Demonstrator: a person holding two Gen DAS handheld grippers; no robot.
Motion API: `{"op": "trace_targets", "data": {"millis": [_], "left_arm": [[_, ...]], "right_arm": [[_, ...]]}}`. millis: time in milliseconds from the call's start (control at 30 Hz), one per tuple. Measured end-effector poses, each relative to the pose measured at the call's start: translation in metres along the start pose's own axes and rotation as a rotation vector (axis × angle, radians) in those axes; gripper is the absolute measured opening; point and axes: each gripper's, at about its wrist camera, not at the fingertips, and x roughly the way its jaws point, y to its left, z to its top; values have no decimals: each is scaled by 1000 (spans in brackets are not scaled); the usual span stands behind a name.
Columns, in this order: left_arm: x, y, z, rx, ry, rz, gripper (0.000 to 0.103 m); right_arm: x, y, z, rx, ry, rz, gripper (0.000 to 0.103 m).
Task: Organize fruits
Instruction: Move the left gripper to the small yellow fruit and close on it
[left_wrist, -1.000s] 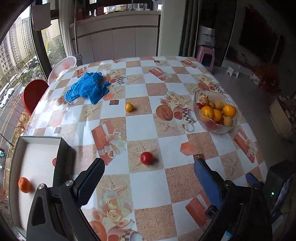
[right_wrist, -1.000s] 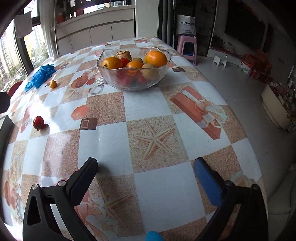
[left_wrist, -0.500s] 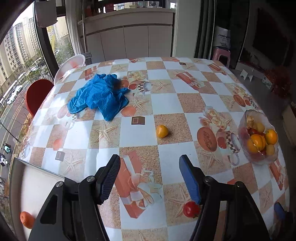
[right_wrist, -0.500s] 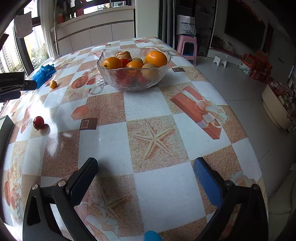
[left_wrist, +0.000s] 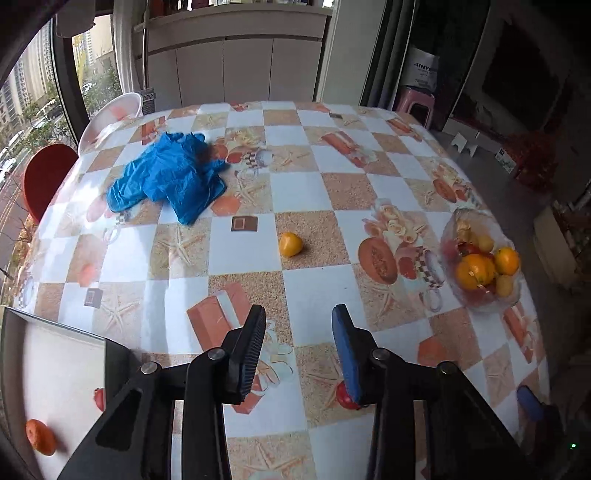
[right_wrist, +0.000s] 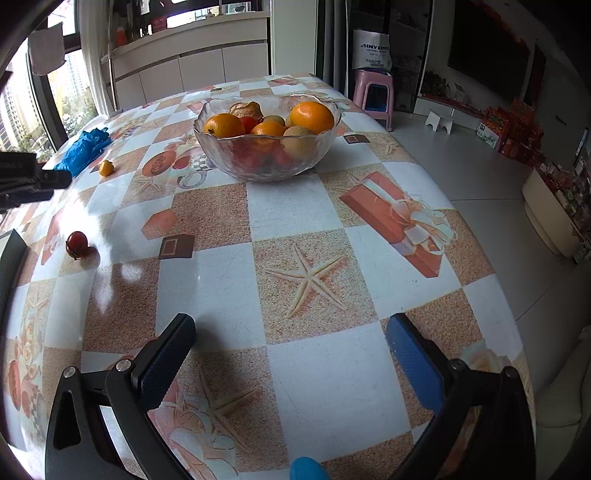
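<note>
Hovering above the checked bench (left_wrist: 236, 258), the left gripper (left_wrist: 298, 350) has just been narrowing its fingers, nothing between them; the right gripper (right_wrist: 291, 354) stands spread and empty. Yellow fruit (left_wrist: 290, 244) and red tomato (right_wrist: 77, 243) lie loose; glass bowl (right_wrist: 266, 162) holds oranges.

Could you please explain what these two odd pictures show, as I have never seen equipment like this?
A person holds a two-finger gripper in each hand; a fisheye camera on each looks along its fingers. One picture is from the left gripper, whose jaws have just been closing with nothing between them; the other is from the right gripper, open and empty. On the patterned table stand a glass fruit bowl, a small yellow fruit, a red fruit and a blue cloth. A white tray holds an orange.
</note>
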Motion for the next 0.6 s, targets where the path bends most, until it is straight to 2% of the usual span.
{"op": "trace_targets", "data": {"millis": [67, 267, 367, 433, 467, 600], "left_arm": [[-34, -3, 9, 27, -50, -5, 41], [-148, -9, 38, 49, -240, -101, 41], [-184, -9, 60, 52, -343, -71, 41], [-181, -11, 74, 68, -380, 13, 41], [-165, -13, 80, 78, -358, 53, 45], [-60, -13, 73, 81, -163, 85, 45]], "right_arm": [[0, 0, 0, 0, 0, 0, 103], [0, 0, 0, 0, 0, 0, 103], [0, 0, 0, 0, 0, 0, 103], [0, 0, 0, 0, 0, 0, 103], [0, 0, 0, 0, 0, 0, 103], [0, 0, 0, 0, 0, 0, 103]]}}
